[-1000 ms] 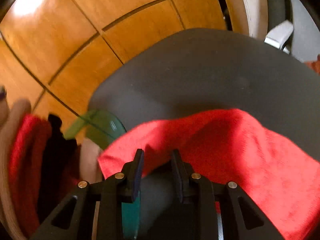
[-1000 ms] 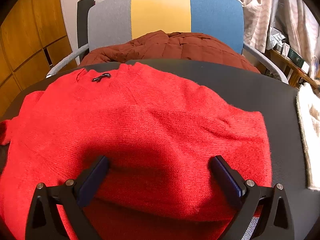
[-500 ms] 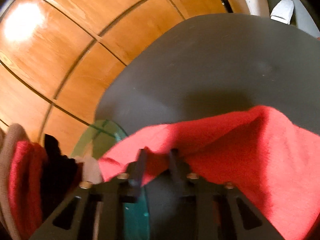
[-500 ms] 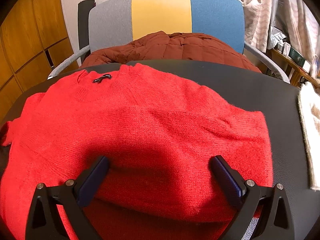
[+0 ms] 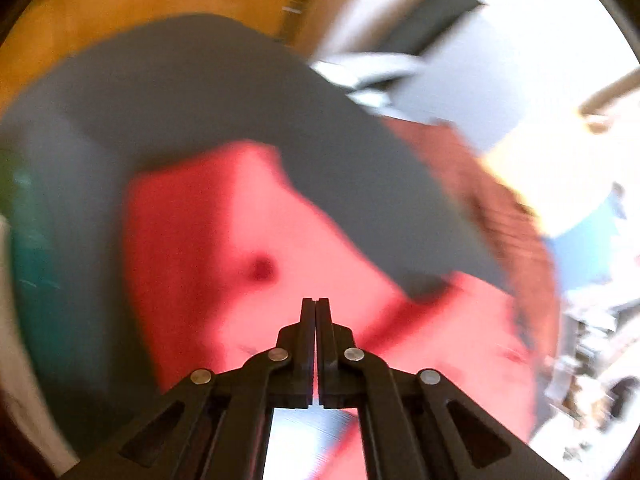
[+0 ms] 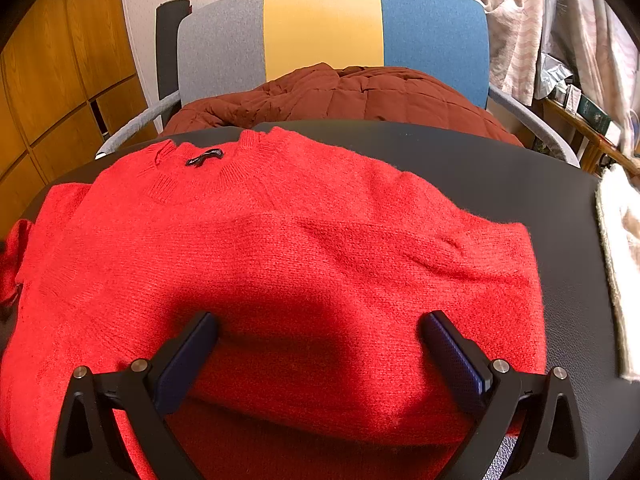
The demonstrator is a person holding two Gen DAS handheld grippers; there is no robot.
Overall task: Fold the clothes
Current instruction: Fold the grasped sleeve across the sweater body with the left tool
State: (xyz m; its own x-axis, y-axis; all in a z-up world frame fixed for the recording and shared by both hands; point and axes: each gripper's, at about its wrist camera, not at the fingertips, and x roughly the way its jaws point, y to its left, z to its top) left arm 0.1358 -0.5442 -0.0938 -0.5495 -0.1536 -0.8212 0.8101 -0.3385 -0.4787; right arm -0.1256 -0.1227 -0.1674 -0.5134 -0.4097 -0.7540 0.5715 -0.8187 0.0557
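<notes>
A red knit sweater (image 6: 300,240) lies spread on the black table (image 6: 520,168), neckline towards the far edge, with one side folded over its body. My right gripper (image 6: 320,344) hovers open just above the near hem, its wide-set fingers straddling the cloth without pinching it. The left wrist view is blurred. There my left gripper (image 5: 316,304) has its jaws pressed together over the sweater's sleeve (image 5: 224,240), which rises towards them with a red sliver between the pads. The left gripper itself is out of the right wrist view.
Beyond the table stands a grey, yellow and blue chair (image 6: 320,28) with a brown quilted jacket (image 6: 360,96) on its seat. A cream cloth (image 6: 616,248) lies at the table's right edge. Wooden cabinets (image 6: 48,80) line the left; clutter fills the far right.
My left gripper's jaws closed on the sleeve's edge, then it lifted and swung right with the cloth, so its view now faces the chair. The right gripper stayed still.
</notes>
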